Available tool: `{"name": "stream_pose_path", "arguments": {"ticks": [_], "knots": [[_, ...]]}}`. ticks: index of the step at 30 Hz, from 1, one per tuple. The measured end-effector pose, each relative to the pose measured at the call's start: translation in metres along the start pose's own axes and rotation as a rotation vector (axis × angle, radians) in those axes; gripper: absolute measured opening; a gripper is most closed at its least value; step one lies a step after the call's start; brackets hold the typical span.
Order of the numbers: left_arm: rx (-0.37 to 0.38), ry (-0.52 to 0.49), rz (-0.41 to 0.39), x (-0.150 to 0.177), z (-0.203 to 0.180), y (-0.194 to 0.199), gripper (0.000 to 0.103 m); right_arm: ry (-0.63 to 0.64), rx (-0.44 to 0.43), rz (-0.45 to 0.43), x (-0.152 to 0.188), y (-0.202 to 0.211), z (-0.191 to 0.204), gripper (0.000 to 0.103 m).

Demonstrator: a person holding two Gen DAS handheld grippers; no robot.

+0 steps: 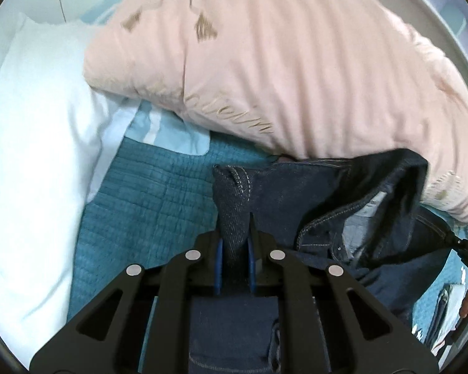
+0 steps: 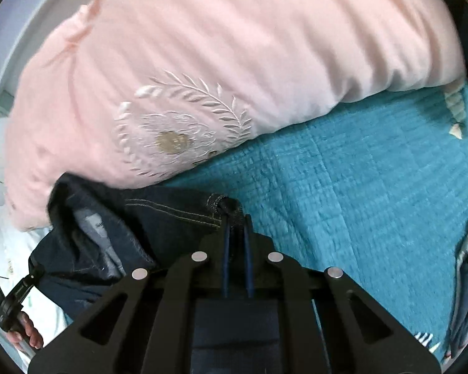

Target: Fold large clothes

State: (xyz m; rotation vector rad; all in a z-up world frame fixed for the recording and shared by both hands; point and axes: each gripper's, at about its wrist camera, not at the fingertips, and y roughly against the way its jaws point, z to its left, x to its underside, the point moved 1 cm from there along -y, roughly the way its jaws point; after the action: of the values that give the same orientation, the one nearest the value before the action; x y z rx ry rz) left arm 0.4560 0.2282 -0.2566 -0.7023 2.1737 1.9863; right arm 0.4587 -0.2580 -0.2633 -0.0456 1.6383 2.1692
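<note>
Denim jeans [image 1: 284,193] clenched in both grippers' jaws, pink pillow [image 2: 234,62] behind, teal quilt [image 2: 358,202] beneath

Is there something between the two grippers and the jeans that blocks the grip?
No. The left gripper and the right gripper are each shut directly on the jeans. The pink pillow lies just behind, not between.
</note>
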Motion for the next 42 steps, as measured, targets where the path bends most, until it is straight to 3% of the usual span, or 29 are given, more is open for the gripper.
{"name": "stream_pose_path", "arguments": {"ticks": [2,9,16,21,24,27,28,30,34,38,42], "knots": [[-0.002,-0.008,-0.018,0.005,-0.013,0.011,0.012,-0.003,-0.011,-0.015,0.005,0.016,0.003,0.007],[0.047,-0.006,-0.067,0.04,-0.003,0.069,0.012,0.001,-0.059,-0.061,0.026,0.052,-0.002,0.007],[0.091,-0.029,-0.106,0.109,0.017,0.111,0.011,0.051,-0.074,-0.108,0.107,0.105,-0.023,0.007],[0.113,-0.034,-0.09,0.18,0.034,0.131,0.011,0.029,-0.079,-0.081,0.174,0.124,-0.052,0.007],[0.091,-0.045,-0.018,0.235,0.049,0.123,0.014,0.039,-0.027,-0.054,0.217,0.117,-0.068,0.007],[0.052,-0.036,0.112,0.287,0.065,0.093,0.016,0.019,0.029,0.046,0.261,0.09,-0.088,0.007],[0.011,-0.054,0.166,0.305,0.065,0.079,0.016,0.002,0.051,0.11,0.278,0.073,-0.096,0.007],[-0.081,-0.115,0.201,0.328,0.059,0.067,0.01,-0.012,0.117,0.175,0.299,0.054,-0.106,0.007],[-0.074,-0.135,0.197,0.337,0.053,0.079,0.01,-0.059,0.075,0.193,0.313,0.057,-0.113,0.01],[-0.069,-0.145,0.156,0.332,0.055,0.108,0.011,-0.043,0.037,0.111,0.297,0.085,-0.101,0.01],[-0.062,-0.165,0.088,0.316,0.049,0.141,0.011,0.036,0.054,0.062,0.277,0.095,-0.077,0.01]]}}
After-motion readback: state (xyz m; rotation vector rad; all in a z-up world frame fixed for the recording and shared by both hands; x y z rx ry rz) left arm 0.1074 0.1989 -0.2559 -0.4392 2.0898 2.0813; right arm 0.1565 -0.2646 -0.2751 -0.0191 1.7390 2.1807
